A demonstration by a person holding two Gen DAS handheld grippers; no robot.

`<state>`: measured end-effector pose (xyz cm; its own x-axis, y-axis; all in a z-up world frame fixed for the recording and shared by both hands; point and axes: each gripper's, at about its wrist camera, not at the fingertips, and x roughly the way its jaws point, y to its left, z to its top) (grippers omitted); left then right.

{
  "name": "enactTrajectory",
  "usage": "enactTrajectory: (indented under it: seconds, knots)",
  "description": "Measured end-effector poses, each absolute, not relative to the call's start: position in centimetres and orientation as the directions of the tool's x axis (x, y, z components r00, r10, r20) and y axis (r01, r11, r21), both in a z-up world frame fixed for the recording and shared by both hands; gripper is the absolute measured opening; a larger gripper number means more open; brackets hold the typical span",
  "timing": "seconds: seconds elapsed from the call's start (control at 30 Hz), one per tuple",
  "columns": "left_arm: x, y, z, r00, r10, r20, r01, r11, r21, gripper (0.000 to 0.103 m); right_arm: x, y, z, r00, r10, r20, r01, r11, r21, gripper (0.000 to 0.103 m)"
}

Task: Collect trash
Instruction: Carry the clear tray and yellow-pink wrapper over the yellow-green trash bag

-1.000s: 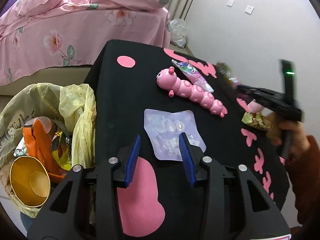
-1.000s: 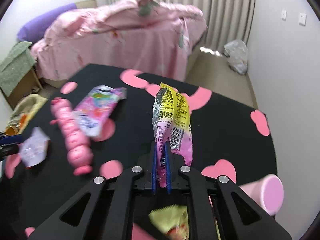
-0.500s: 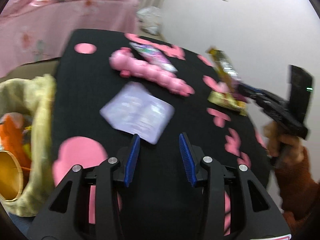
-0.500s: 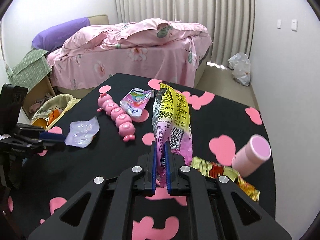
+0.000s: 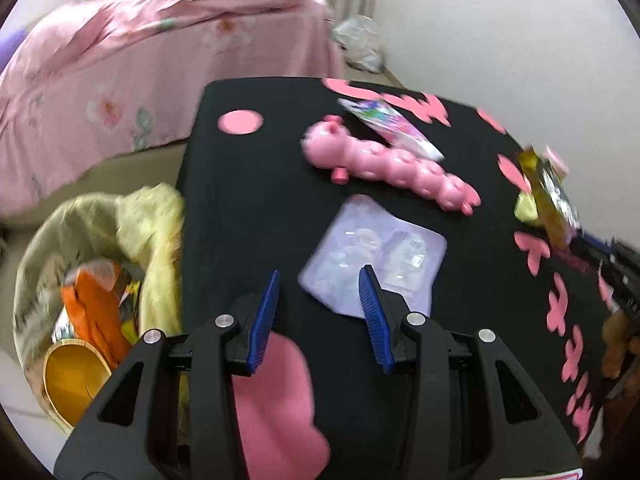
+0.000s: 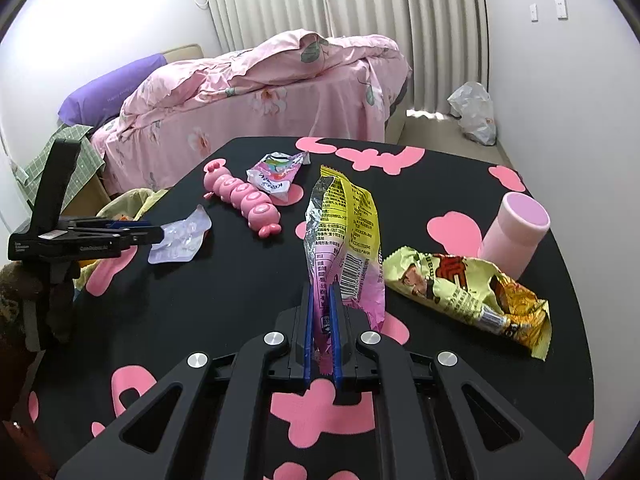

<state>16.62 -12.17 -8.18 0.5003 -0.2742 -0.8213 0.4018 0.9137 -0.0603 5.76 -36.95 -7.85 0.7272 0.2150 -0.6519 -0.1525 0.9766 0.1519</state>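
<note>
- The right gripper (image 6: 320, 332) is seen with its jaws closed almost flat on the lower end of a yellow-and-pink snack wrapper (image 6: 344, 236), which stands upright above the worktop (image 6: 224, 304), its long axis running up and away from the jaws.
- The left gripper (image 5: 320, 312) is held with its jaws spread wide and nothing between them.
- A clear plastic blister pack (image 5: 376, 256) lies flat on the worktop just ahead of the left jaws, slightly towards their right finger, which overlaps its near edge in the view; contact cannot be told.
- The trash bag (image 5: 84, 216), lined in yellow and already holding an orange wrapper and a gold cup, is seen off the worktop's left edge, beside the left gripper and well apart from the right one.
- The held wrapper is judged to need carrying leftwards across the worktop to reach the bag.
- Other rubbish remains on the worktop: a crumpled yellow wrapper (image 6: 468, 288) beside a pink cup (image 6: 514, 228), and a small pink sachet (image 6: 276, 172) touching a pink caterpillar toy (image 6: 244, 200).
</note>
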Motion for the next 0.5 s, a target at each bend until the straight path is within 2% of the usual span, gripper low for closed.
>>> enactTrajectory:
  seconds: [0.1,0.13,0.17,0.23,0.5]
  knots:
    - [16.2,-13.6,-8.5,0.512,-0.229,-0.828,0.436,0.9,0.021,0.037,5.5,-37.1,-8.0,0.728,0.223,-0.649,-0.149,0.975,0.168,0.008]
    - [16.1,-13.8,-8.5,0.511,-0.233,-0.827,0.445,0.895,0.023,0.027,5.4,-37.1,-8.0,0.728,0.225,-0.647,-0.148,0.974,0.172,0.008]
    - [16.1,-13.7,-8.6,0.506,-0.247,-0.826,0.445,0.895,0.006,0.012,5.3,-37.2,-8.1,0.729,0.226,-0.645,-0.147,0.973,0.175,0.008]
    - [16.2,-13.0,-8.6,0.498,-0.273,-0.823,0.423,0.905,-0.044,0.003,5.0,-37.2,-8.1,0.732,0.229,-0.642,-0.146,0.973,0.18,0.008]
    - [14.4,-11.3,-6.3,0.549,-0.379,-0.745,0.384,0.906,-0.177,0.001,4.5,-37.5,-7.9,0.738,0.235,-0.633,-0.139,0.97,0.197,0.008]
